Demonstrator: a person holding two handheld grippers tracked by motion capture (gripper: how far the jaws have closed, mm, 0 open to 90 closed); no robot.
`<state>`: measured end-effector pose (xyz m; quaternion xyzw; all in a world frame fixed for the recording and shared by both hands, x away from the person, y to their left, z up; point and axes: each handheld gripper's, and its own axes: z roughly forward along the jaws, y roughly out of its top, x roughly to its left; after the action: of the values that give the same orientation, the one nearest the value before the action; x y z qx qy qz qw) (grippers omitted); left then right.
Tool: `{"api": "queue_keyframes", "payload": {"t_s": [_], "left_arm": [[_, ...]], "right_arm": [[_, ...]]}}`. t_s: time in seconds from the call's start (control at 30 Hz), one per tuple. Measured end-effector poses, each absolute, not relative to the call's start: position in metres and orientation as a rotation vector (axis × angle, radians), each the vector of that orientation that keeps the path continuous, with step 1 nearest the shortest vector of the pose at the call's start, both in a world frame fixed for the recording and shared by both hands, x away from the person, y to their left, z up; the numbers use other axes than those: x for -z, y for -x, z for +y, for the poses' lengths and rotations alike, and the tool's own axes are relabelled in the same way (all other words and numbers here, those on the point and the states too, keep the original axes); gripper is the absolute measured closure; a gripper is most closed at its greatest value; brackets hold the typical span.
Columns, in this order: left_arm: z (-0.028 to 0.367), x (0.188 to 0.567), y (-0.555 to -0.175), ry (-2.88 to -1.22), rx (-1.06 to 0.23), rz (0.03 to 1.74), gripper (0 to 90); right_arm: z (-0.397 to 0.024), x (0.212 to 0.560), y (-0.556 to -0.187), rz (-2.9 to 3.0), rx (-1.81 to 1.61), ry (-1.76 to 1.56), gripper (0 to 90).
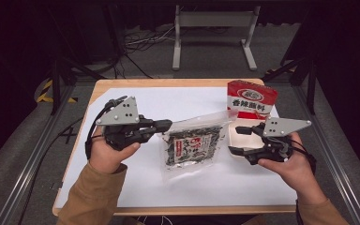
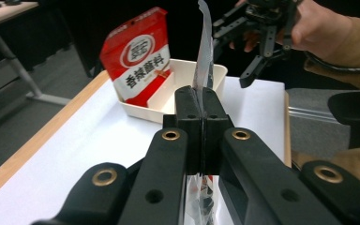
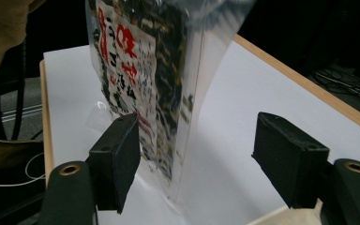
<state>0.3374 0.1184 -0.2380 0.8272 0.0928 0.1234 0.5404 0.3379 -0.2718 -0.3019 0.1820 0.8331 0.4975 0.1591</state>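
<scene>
A clear bag of dark dried food with a red-and-white label [image 1: 193,146] hangs tilted over the white sheet. My left gripper [image 1: 168,124] is shut on the bag's upper left corner; in the left gripper view the jaws [image 2: 201,101] pinch the clear film [image 2: 205,47] edge-on. My right gripper [image 1: 234,139] stands open at the bag's right edge. In the right gripper view the bag [image 3: 140,70] hangs between the two pads [image 3: 119,154], close to the left one, and neither presses on it.
A red snack packet [image 1: 251,99] stands in a cream tray [image 1: 244,141] at the right rear of the wooden table [image 1: 168,83]. White paper [image 1: 168,101] covers the tabletop. Frame legs and cables lie on the floor beyond.
</scene>
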Motion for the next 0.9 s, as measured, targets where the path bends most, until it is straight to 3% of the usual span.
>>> {"api": "queue_keyframes", "payload": {"t_s": [0.33,0.7,0.9], "left_arm": [[0.113,0.238,-0.334,-1.954,-0.246,0.13,89.6],[0.106,0.239,-0.333,-1.944,-0.214,0.079,89.6],[0.107,0.239,-0.333,-1.938,-0.198,0.068,89.5]], "right_arm": [[-0.253,0.296,-0.339,2.436,-1.481,-0.409,33.5],[-0.241,0.294,-0.336,2.506,-1.506,-0.311,51.2],[-0.239,0.293,-0.335,2.557,-1.471,-0.222,67.6]]}}
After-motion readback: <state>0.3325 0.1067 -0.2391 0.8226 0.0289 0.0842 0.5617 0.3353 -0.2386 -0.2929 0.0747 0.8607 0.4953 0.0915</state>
